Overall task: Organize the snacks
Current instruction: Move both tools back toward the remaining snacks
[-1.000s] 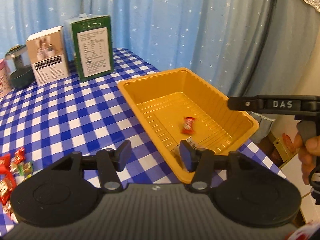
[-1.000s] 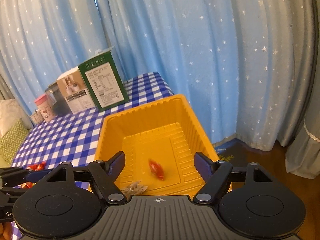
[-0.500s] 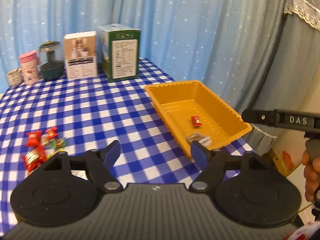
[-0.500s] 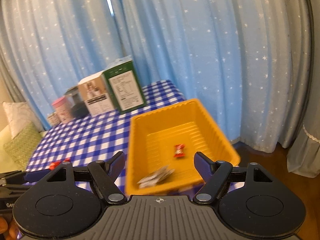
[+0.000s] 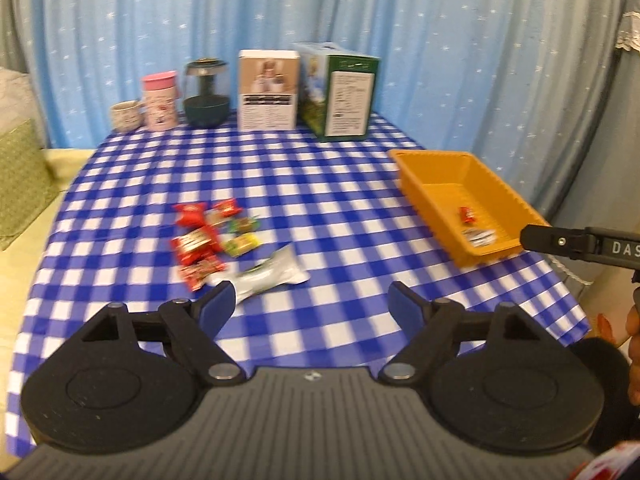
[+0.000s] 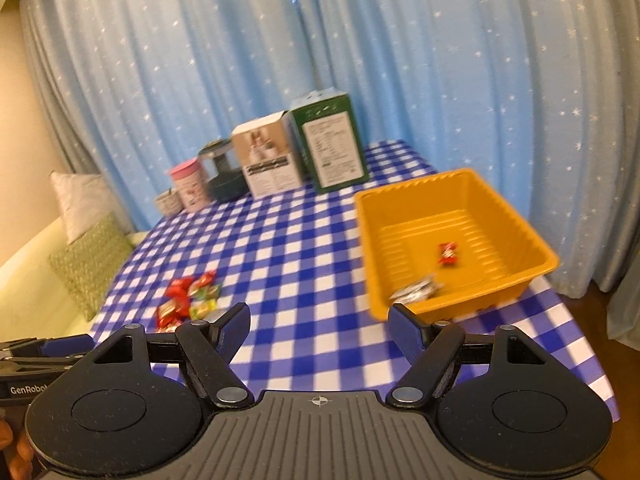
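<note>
lying loose on the checked table (image 5: 320,184), the snack pile (image 5: 208,236) sits left of centre. the left hand-held gripper (image 5: 310,306) hovers empty, jaws just widened, nothing between them. the orange tray (image 6: 532,240) at the right edge holds two snacks. the right hand-held gripper (image 6: 320,326) gapes empty.
</note>
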`<state>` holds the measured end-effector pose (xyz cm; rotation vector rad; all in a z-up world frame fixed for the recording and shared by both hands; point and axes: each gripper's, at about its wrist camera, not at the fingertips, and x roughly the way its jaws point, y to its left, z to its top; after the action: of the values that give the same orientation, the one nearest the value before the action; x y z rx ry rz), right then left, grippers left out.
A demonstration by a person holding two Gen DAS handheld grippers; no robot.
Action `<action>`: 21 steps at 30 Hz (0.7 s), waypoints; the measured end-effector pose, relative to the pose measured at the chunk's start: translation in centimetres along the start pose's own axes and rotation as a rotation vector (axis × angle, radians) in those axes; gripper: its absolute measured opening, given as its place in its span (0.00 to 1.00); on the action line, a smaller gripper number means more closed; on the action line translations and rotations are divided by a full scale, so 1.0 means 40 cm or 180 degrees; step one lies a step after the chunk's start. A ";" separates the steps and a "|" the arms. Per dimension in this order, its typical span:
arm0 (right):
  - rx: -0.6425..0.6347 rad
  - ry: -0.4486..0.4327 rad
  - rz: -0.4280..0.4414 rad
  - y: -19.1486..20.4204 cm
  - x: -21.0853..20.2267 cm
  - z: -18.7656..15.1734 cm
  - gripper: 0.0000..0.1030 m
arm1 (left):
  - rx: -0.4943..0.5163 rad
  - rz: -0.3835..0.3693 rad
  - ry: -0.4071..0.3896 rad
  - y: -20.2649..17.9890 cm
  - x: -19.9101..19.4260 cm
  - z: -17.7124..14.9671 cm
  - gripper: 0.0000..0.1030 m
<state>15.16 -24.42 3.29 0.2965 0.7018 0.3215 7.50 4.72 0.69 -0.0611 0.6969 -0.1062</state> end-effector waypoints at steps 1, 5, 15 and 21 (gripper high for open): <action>-0.0007 0.0026 0.0024 0.008 0.005 -0.006 0.74 | -0.0014 0.0028 0.0004 0.018 -0.007 -0.005 0.79; -0.0127 0.0113 0.0078 0.042 0.028 -0.027 0.74 | -0.0053 0.0113 0.0002 0.074 -0.027 -0.016 0.79; -0.0587 0.0244 0.0210 0.106 0.100 -0.062 0.74 | -0.0044 0.0236 0.0097 0.167 -0.011 -0.024 0.79; -0.1102 0.0255 0.0410 0.156 0.154 -0.056 0.74 | 0.0104 0.0245 0.0189 0.203 0.019 -0.015 0.79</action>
<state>16.92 -16.02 0.41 -0.0008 0.6938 0.5721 8.31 12.66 -1.01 0.0001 0.7557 -0.0457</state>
